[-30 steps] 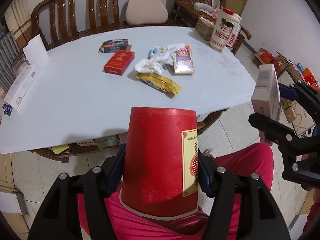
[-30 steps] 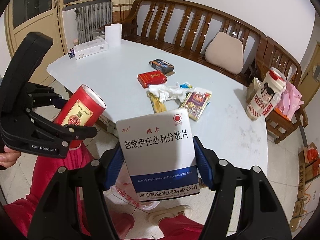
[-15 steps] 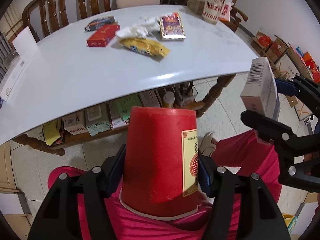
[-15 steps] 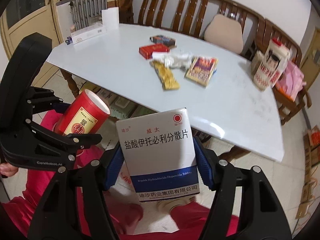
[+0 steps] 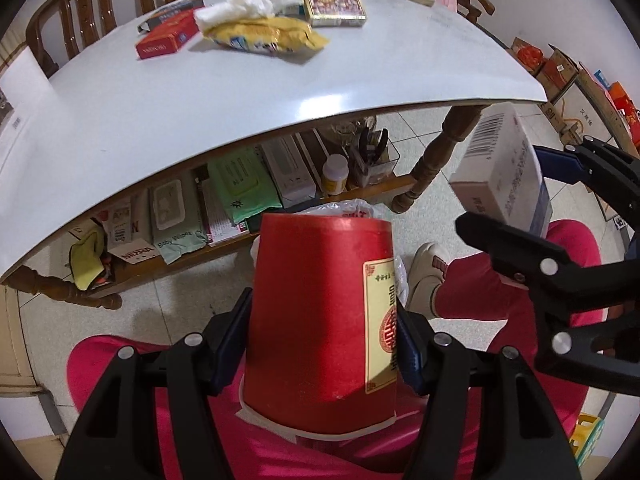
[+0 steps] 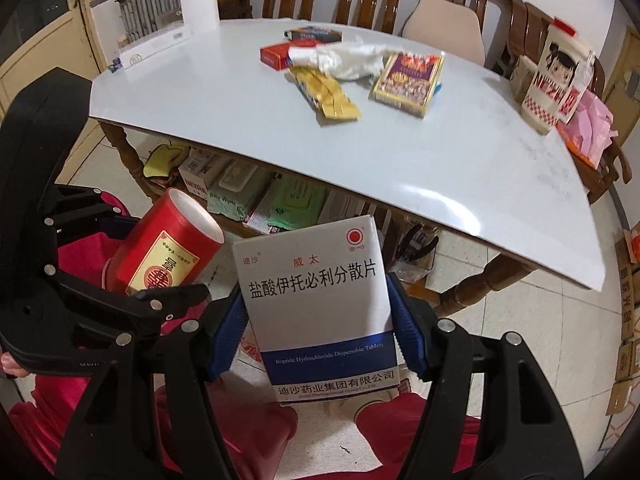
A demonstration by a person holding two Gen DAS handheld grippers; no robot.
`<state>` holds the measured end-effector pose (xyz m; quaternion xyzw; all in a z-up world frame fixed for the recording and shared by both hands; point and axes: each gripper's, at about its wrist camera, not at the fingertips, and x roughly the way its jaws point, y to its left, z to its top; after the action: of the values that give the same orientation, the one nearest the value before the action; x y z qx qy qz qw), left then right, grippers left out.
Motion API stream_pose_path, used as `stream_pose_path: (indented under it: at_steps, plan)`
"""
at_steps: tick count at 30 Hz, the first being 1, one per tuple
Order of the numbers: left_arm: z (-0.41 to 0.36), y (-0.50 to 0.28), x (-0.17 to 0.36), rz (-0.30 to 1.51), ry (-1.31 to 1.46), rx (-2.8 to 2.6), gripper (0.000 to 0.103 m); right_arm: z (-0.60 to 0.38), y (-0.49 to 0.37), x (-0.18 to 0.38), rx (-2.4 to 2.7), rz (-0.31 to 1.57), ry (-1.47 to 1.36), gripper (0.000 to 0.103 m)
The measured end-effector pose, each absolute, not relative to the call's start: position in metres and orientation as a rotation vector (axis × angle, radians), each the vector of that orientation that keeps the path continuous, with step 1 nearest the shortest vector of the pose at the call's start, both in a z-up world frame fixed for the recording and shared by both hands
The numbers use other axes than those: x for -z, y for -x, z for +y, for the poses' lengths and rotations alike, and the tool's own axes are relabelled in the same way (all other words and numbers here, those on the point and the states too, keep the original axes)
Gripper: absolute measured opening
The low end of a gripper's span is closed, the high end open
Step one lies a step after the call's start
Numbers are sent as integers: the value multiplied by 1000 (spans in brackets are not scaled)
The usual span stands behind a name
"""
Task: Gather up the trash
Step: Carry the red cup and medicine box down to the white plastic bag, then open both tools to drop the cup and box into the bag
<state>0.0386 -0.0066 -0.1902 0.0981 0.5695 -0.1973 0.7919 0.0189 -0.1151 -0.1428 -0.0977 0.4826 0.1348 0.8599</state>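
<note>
Two pieces of trash are in our grip, below the worktop's [image 6: 400,168] edge: our left hand-held gripper [image 5: 322,326] clamps a red cylindrical tube [image 5: 320,312], and our right hand-held gripper [image 6: 316,334] clamps a white-and-blue medicine box [image 6: 316,300]. A white plastic bag [image 5: 348,210] shows on the floor just behind the tube; we judge it the collection bag, so neither item is dropped yet. On the worktop a red box [image 6: 274,54], a dark packet [image 6: 314,34], crumpled tissue [image 6: 344,60], a yellow wrapper [image 6: 326,94] and a purple-and-gold box [image 6: 408,78] remain to collect.
</note>
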Motion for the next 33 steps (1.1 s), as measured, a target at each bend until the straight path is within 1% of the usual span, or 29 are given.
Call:
stream_pose_path:
  at_steps: [14, 26, 33]
  plan:
    - [-9, -73, 262, 1331, -187, 433, 61, -125, -52, 218, -242, 1136, 142, 65]
    - [-17, -96, 344, 1496, -195, 422, 61, -133, -69, 295, -225, 1267, 92, 65]
    - [-18, -110, 375, 1563, -185, 418, 61, -135, -76, 329, -227, 1330, 83, 65]
